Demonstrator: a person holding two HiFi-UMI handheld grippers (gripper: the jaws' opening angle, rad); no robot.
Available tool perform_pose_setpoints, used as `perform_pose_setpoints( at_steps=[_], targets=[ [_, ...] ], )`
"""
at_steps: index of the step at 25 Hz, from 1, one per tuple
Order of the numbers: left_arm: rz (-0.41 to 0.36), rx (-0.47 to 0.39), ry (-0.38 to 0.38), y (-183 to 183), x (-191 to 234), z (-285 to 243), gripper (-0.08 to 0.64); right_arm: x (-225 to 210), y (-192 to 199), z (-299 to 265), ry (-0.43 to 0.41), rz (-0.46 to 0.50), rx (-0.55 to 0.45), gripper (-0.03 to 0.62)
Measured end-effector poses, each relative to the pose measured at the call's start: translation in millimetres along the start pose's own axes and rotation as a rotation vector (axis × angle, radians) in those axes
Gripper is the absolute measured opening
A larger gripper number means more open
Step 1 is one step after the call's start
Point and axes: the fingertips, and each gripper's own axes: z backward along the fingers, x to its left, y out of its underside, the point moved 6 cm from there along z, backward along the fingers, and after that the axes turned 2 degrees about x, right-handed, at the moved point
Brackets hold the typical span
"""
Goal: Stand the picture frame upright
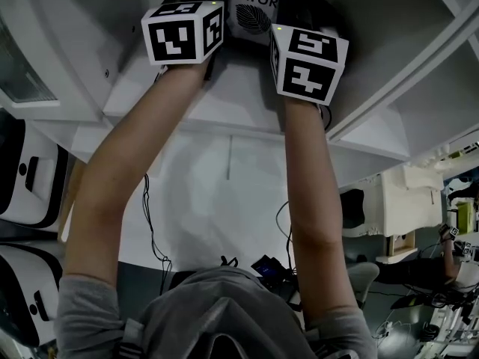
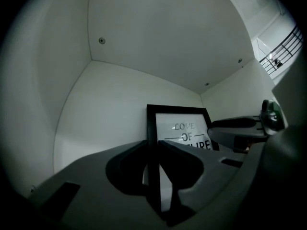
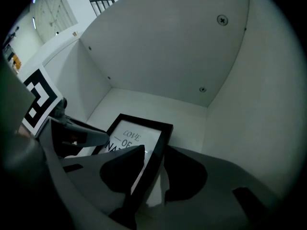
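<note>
In the head view, the left gripper's marker cube (image 1: 183, 32) is seen at eleven o'clock, at the mouth of a white compartment (image 1: 224, 103). The left gripper (image 2: 154, 150) is closed narrowly on the left black border of the picture frame (image 2: 184, 128), which is pinched between its jaws. The frame is found at twelve o'clock between both cubes, inside the compartment, with its printed face turned towards the person and its long axis running up and down; its top is leaned slightly towards the back wall. At one o'clock, the right gripper (image 3: 154, 155) is held wider, the frame's right border lying loosely between its jaws.
</note>
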Motion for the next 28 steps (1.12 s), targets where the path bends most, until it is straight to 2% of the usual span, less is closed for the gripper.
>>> perform_pose_setpoints(
  at_steps=[5,11,14,18,20,22,28],
  targets=[
    [-0.025,0.003,-0.001,-0.7,-4.5,-2.5,0.074,-5.0,1.9,-2.7,0.021,-0.027,0.007,0.126],
    [-0.038,0.005,-0.005,-1.7,-6.9,-1.2,0.072,-9.9,-19.1,13.6,0.073,-0.019,-0.164,0.124],
    [-0.035,0.006,-0.006,-2.2,-9.2,-1.7,0.072,-1.2,-25.2,23.3,0.001,0.04,-0.171,0.124],
    [-0.017,0.007,0.006,-0.4,-16.4,-4.3,0.072,19.2,-22.5,37.5,-0.132,0.085,-0.12,0.123],
    [-0.011,0.006,0.015,0.8,-23.1,-6.0,0.072,25.2,-18.8,45.6,-0.195,0.033,-0.104,0.123],
    [-0.009,0.008,0.027,2.3,-32.8,-8.4,0.072,25.7,-16.8,59.2,-0.224,-0.034,-0.127,0.123],
    [-0.037,0.023,0.055,7.3,-55.8,-18.8,0.072,31.6,-13.1,95.8,-0.281,-0.072,-0.182,0.121]
  ],
)
